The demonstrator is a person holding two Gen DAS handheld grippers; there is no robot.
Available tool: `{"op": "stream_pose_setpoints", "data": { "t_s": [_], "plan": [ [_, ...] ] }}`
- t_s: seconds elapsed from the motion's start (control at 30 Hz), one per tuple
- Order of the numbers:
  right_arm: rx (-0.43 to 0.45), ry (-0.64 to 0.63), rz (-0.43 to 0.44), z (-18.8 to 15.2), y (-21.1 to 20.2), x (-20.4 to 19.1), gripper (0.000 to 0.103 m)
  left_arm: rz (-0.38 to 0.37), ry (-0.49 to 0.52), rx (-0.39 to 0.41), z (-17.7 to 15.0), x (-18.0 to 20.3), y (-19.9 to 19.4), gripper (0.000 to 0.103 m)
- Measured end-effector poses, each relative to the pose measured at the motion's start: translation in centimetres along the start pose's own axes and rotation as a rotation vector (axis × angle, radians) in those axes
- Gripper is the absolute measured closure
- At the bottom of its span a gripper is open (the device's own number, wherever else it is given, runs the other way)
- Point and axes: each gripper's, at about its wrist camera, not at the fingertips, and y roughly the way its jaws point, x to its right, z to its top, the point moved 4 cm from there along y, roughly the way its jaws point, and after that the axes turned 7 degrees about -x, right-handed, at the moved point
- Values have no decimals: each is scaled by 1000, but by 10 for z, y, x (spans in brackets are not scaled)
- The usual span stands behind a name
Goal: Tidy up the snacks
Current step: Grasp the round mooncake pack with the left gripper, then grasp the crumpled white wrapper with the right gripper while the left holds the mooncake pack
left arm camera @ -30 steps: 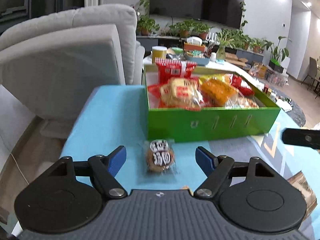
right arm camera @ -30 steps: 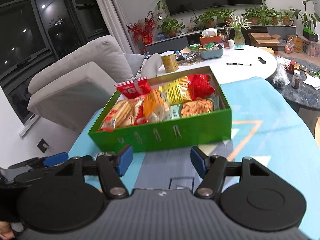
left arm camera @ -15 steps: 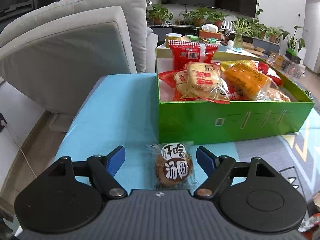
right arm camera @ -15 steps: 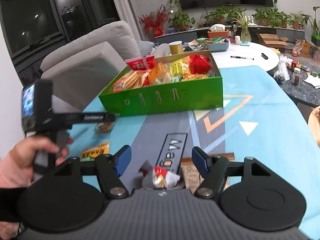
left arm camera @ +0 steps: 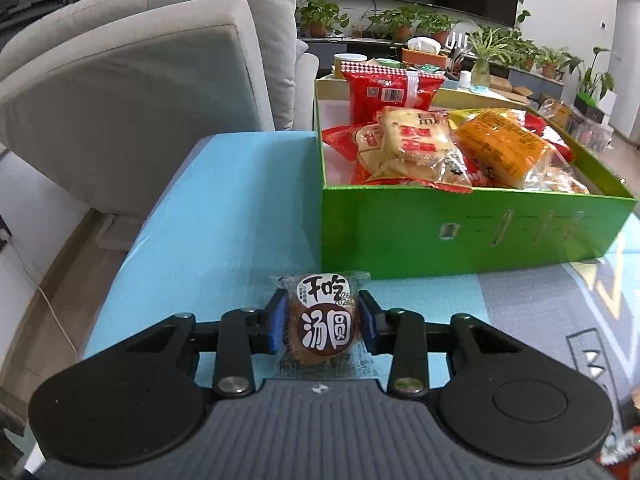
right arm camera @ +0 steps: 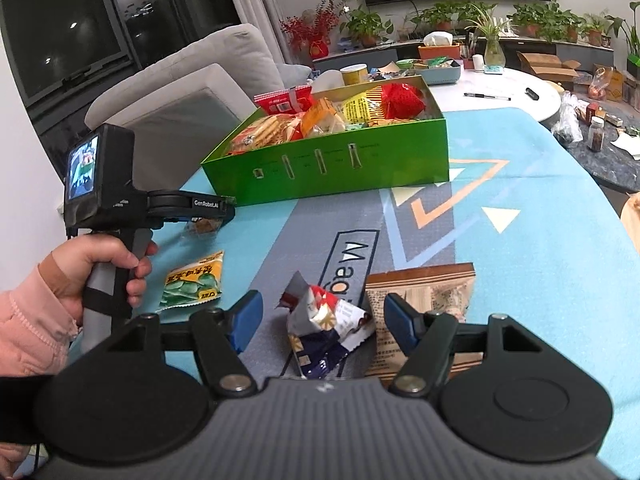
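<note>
Two blue pads (left arm camera: pixel 276 322) of the left gripper (left arm camera: pixel 320 322) press against either side of a small round cookie packet (left arm camera: pixel 324 326) at the lower centre of the left wrist view, the fingers drawn in close so the packet is pinched between them. Whether the packet is lifted off the desk (left arm camera: pixel 240 200) or rests on it cannot be told. Just beyond it, in the right half of the frame, stands the green box (left arm camera: pixel 460 232), heaped with red, yellow and orange snack bags (left arm camera: pixel 416 144). A grey sofa (left arm camera: pixel 140 80) fills the upper left.

In the right wrist view the right gripper (right arm camera: pixel 322 322) stands wide open at the lower centre, gripping nothing. A crumpled red, white and blue wrapper (right arm camera: pixel 324 332) lies on the desk between its pads, apart from both. A brown packet (right arm camera: pixel 424 296) lies just beside the right-hand pad, partly hidden by it. At the left of the frame a hand (right arm camera: pixel 96 268) in a pink sleeve grips the handle of the left gripper, held level and pointing toward the box. A green and yellow packet (right arm camera: pixel 196 280) lies on the desk below that gripper. The green box sits in the upper middle of this frame.
</note>
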Motion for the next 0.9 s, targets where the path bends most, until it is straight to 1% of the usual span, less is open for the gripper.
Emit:
{"op": "stream_pose_setpoints", "data": {
  "t_s": [0.1,0.23,0.37,0.47,0.6,0.9],
  "plan": [
    [-3,3,-2,-3,-1,0,23,-25,-21,27,-7,-6,-17,70],
    [-14,9,4,-6,0,-1,23,-40,-6,80,-12,-6,-46,70],
    [-22,-10,6,-10,3,-7,23,-98,-19,90,-18,-8,-69,70],
    [-22,-33,-4,-13,3,-11,23,-115,-15,88,-23,-8,-77,70],
    [-38,-21,22,-16,4,-14,23,-122,-5,90,-29,-5,-82,70],
    [-59,31,-13,-14,23,-8,23,-136,21,81,-35,1,-78,69]
  ]
}}
